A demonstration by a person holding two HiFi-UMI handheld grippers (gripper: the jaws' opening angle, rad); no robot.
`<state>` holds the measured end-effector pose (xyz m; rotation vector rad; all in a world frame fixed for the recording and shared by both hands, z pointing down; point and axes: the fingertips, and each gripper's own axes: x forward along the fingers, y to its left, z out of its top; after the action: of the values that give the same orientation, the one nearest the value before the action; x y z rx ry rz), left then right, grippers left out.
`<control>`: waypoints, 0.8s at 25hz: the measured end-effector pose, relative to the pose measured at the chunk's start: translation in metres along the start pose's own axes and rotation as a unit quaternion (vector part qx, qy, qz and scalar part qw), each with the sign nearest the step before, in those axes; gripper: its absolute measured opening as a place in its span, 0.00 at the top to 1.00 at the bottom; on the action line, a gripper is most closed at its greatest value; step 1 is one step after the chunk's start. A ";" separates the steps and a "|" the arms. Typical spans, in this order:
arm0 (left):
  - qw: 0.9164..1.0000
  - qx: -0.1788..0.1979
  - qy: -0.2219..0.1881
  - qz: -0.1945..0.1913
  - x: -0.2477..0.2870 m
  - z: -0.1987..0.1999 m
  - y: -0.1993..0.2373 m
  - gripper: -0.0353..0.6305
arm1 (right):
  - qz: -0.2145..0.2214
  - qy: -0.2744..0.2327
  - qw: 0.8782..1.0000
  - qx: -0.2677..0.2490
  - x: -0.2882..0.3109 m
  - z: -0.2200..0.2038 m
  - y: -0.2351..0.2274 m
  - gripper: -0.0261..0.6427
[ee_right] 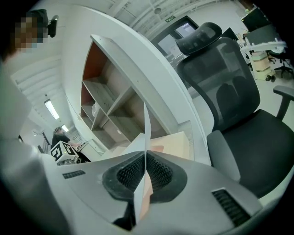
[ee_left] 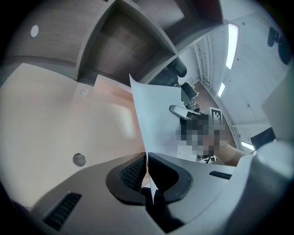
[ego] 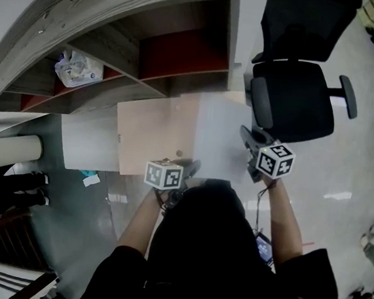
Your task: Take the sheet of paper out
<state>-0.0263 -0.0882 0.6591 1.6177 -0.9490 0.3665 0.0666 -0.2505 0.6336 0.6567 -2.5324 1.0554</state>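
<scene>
Only from the head view is the whole sheet of paper [ego: 219, 139] taken in: it is held out in front of the shelf unit [ego: 152, 37], partly overlapping a beige board [ego: 151, 142] that also lies in front of the shelves. The left gripper [ego: 186, 168] is seen at the edge farthest from the shelf unit. The right gripper [ego: 248, 139] is at the side edge, towards the office chair [ego: 298, 90] that stands beside the shelf unit.

In the left gripper view the jaws are shown pressed together on a corner of the sheet, and a small round metal disc [ee_left: 79, 159] is seen on the board. In the right gripper view the sheet is met edge-on as a thin white line, pinched between the ribbed pads [ee_right: 128, 173] of closed jaws, with the shelf unit behind it.

The lower part of the head view is blocked by the person's head and shoulders, and the top of the chair's back is cut off by the frame edge. A plastic bag [ego: 79, 69] is lodged in one shelf compartment; its print is too small to be read. Black-and-white square markers are carried on each gripper's cube [ego: 163, 175].
</scene>
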 end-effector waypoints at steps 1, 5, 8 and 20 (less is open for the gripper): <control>1.000 -0.001 -0.007 0.001 -0.003 -0.001 0.000 0.87 | -0.002 -0.002 1.000 -0.001 -0.002 -0.001 0.004 0.93; 1.000 -0.002 -0.030 0.000 -0.013 -0.005 -0.004 0.87 | -0.011 -0.013 1.000 -0.018 -0.006 0.000 0.023 0.93; 0.999 0.002 -0.037 -0.003 -0.018 -0.013 -0.008 0.87 | -0.015 -0.017 0.999 -0.030 -0.009 0.000 0.038 0.93; 0.995 0.005 -0.094 0.011 -0.045 -0.043 -0.021 0.87 | -0.058 -0.036 0.990 -0.122 -0.042 0.002 0.094 0.93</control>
<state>-0.0276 -0.0312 0.6264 1.6737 -1.1099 0.2376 0.0520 -0.1813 0.5588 0.7731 -2.5917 0.6789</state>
